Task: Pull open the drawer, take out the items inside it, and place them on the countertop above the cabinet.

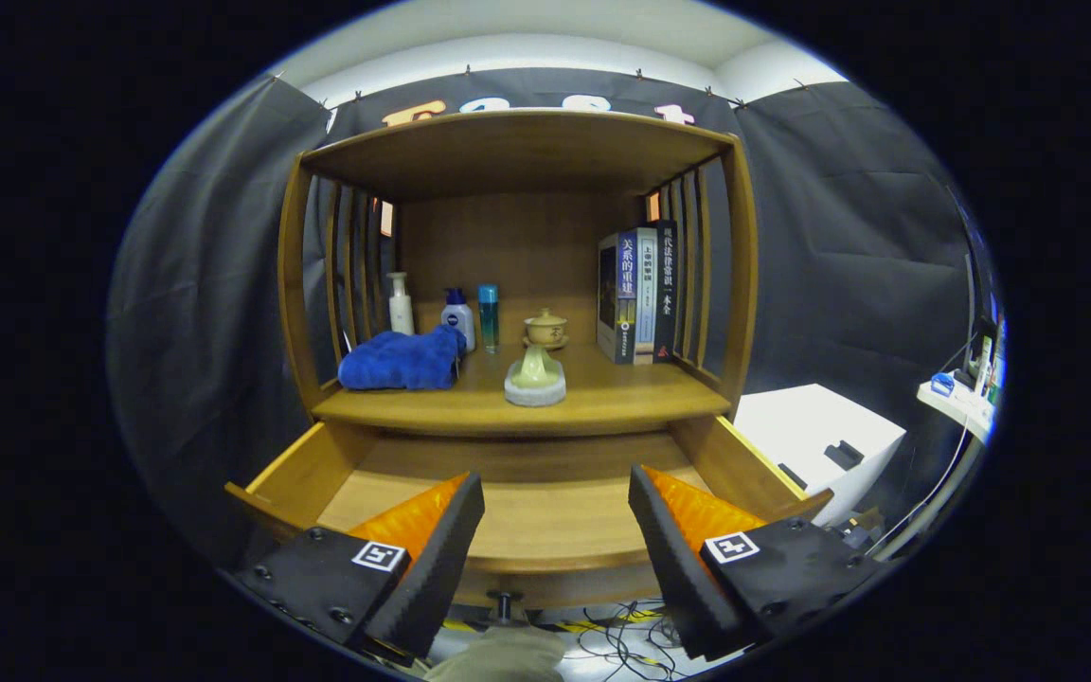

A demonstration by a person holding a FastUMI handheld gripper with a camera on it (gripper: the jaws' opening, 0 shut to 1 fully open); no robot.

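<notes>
With fingers apart and empty, the gripper (555, 540) hangs over the open wooden drawer (545, 516), whose visible bare floor offers nothing to grasp; the soft blue towel (402, 360) already lies on the countertop (602, 398).

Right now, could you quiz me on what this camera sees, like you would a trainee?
1. True or false: the drawer is pulled open.
2. What lies left of the bottles on the countertop? A) blue towel B) books C) teacup
3. Are the fingers holding anything?

Key:
1. True.
2. A, the blue towel.
3. No; the gripper is open above the drawer, with nothing between the fingers.
</notes>
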